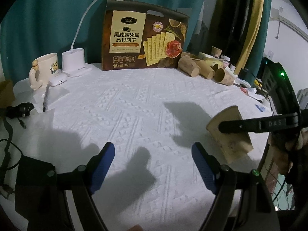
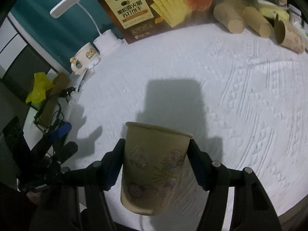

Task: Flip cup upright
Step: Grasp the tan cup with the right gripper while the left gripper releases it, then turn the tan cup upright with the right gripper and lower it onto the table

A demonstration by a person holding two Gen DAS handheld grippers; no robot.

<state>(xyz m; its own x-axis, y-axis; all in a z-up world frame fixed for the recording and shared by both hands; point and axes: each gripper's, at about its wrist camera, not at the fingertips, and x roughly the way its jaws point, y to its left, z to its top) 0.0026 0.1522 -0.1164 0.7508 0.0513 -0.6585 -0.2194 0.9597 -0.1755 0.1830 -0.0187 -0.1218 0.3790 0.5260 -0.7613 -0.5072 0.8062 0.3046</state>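
Note:
A tan paper cup (image 2: 154,165) with printed cartoon drawings sits between the fingers of my right gripper (image 2: 156,142), which is shut on its sides. Its rolled rim faces away from the camera and its base faces toward it. In the left wrist view the same cup (image 1: 229,134) hangs tilted above the white tablecloth (image 1: 134,105) at the right, with a black finger (image 1: 240,126) of the right gripper across it. My left gripper (image 1: 153,148) stands open over the cloth, nothing between its blue pads, to the left of the cup.
At the back stands a brown cracker box (image 1: 144,40), with a white desk lamp (image 1: 75,61) and a cream mug (image 1: 45,67) to its left. Several paper cups (image 1: 204,69) lie on their sides at the back right. A pen (image 1: 45,98) and black cables (image 1: 17,111) lie at the left edge.

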